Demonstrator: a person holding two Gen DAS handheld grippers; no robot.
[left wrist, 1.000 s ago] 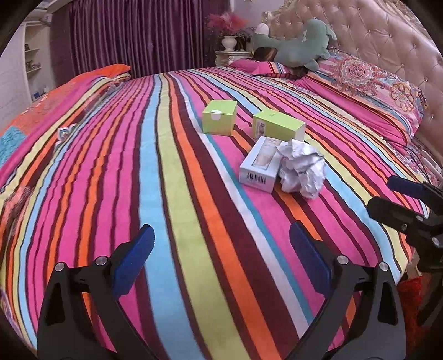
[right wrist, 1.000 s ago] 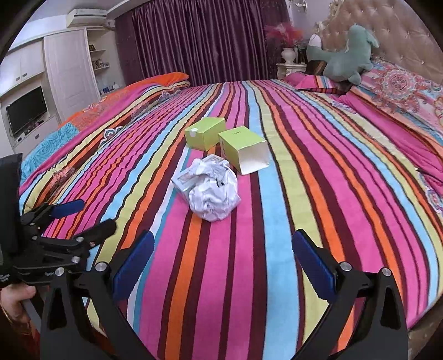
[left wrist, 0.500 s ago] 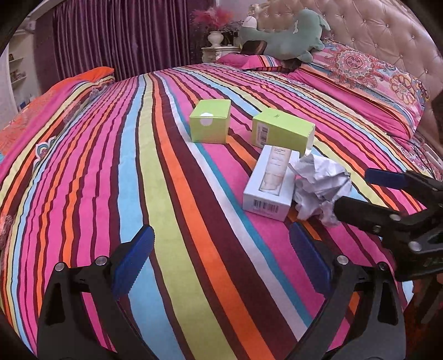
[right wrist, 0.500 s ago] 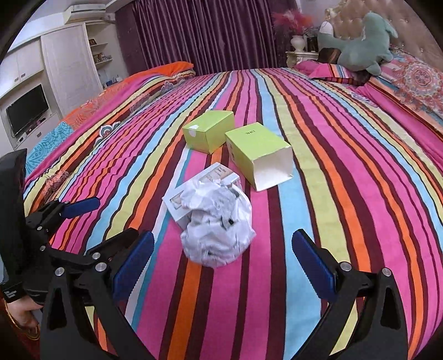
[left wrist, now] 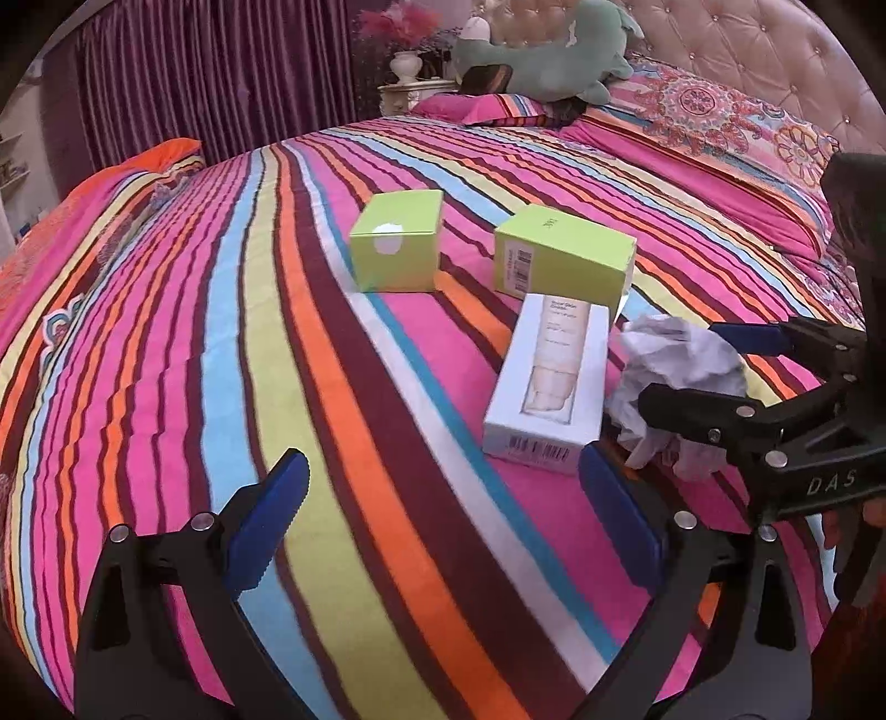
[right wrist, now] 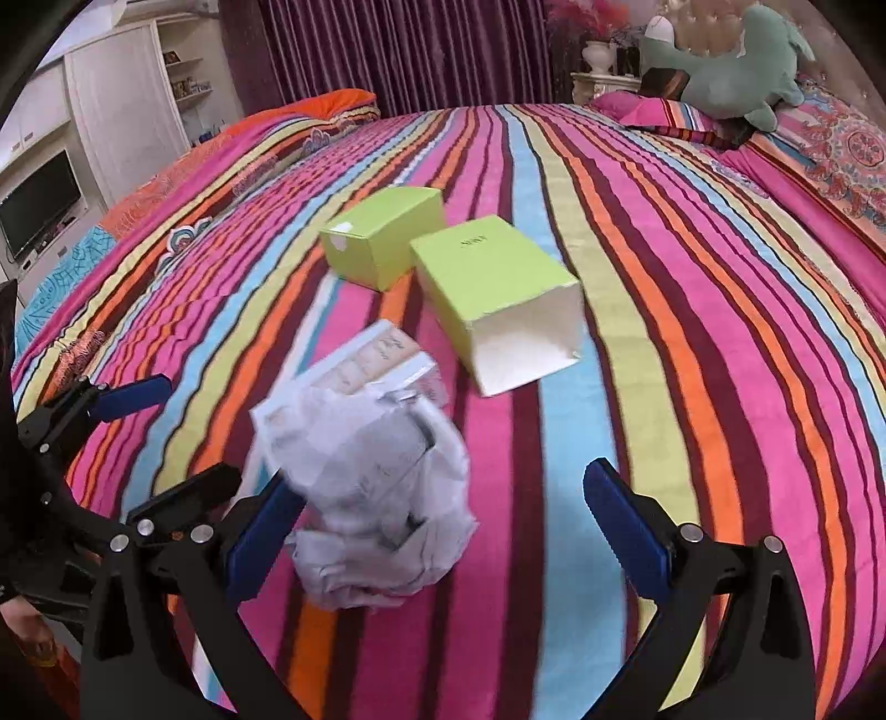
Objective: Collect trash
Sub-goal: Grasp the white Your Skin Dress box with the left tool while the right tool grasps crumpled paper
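Note:
A crumpled white paper ball lies on the striped bedspread, touching a white carton. My right gripper is open, and the ball sits between its fingers, close to the left fingertip. Seen in the left wrist view, the right gripper straddles the paper ball from the right. Behind the carton lie two lime-green boxes; the nearer one has an open end. My left gripper is open and holds nothing, just short of the white carton.
A green plush toy and patterned pillows lie against the tufted headboard at the far right. Purple curtains and a nightstand with a vase stand behind the bed. White cabinets and a television line the left wall.
Both grippers have moved forward over the bed toward the trash. The right gripper's open fingers now reach around the paper ball; the left has come close to the white carton.

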